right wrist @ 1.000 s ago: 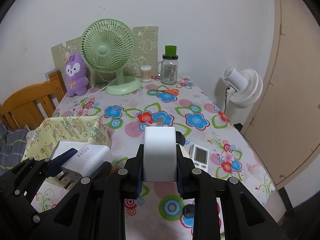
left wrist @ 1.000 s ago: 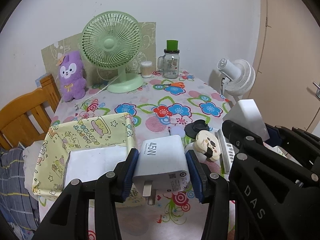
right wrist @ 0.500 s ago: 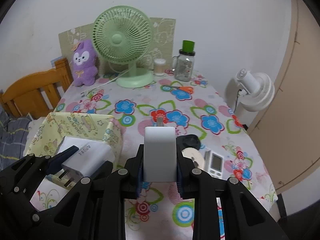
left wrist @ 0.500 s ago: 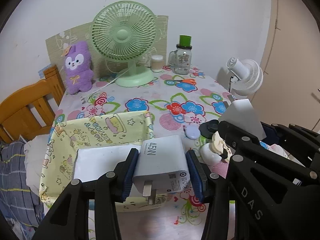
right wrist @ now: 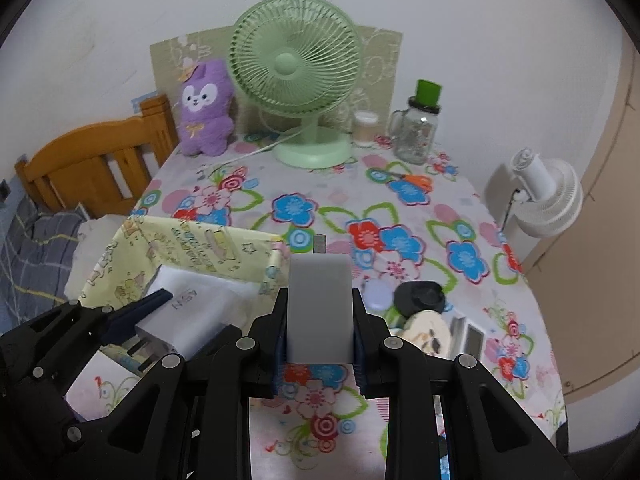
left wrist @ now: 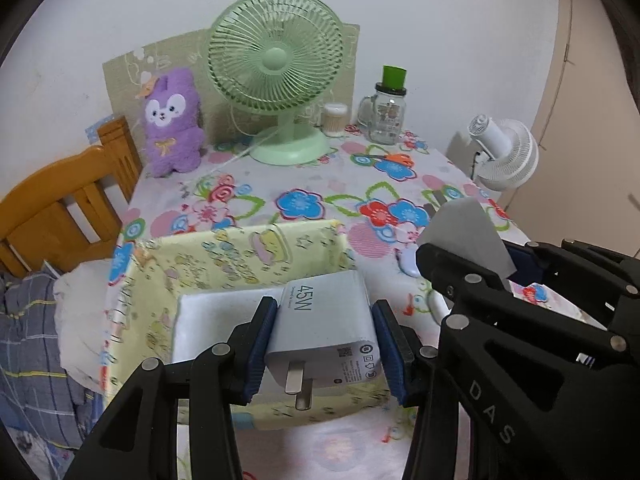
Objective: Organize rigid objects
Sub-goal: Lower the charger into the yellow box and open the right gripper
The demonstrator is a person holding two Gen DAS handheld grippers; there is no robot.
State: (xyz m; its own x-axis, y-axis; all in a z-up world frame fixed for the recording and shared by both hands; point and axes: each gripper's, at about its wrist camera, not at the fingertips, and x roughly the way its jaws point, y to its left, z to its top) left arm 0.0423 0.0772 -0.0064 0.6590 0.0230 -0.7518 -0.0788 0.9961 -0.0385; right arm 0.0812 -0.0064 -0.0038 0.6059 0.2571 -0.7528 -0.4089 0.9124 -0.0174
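Soft, even indoor light filled both fisheye views, casting only faint shadows on the white wall (left wrist: pixel 120 8). Black vignetting ringed the corners and straight lines bowed near the edges. Focus was sharp, without glare.

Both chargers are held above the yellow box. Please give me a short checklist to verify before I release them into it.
1. Left tongs grip the 45W charger firmly: ok.
2. Right tongs grip the plain white charger: ok.
3. 45W charger is over the yellow fabric box: ok.
4. Plain white charger is over the box: not ok, it is beside the right wall.
5. Free space beside the white block inside: cannot tell.
6. The two tongs are apart: ok.
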